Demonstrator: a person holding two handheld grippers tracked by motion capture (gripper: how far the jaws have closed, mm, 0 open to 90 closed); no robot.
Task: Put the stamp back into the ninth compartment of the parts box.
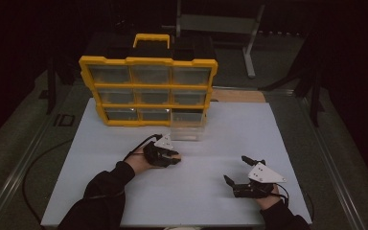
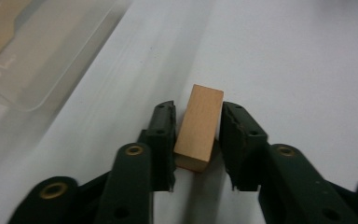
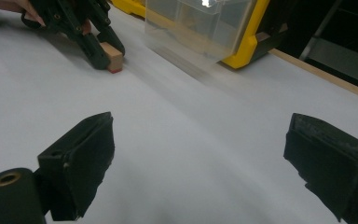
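Wooden and pale, a small block [image 2: 199, 126] lies on the white table board [image 1: 211, 191], and I see it between the jaws of my left gripper [image 2: 198, 140]. The pads sit against its two long sides, so I read this claw as closed on the block. From the right gripper view the block rests flat on the board, and its bottom edge looks reddish, though the light is too poor for me to be sure.

The block is just in front of a clear plastic drawer [image 1: 188, 128], which stands pulled out from the lowest row of the yellow organizer case [image 1: 148, 89].

My right gripper [image 1: 236, 170] is well apart from it, at the near right part of the board. Its jaws stand wide, with bare board between them.
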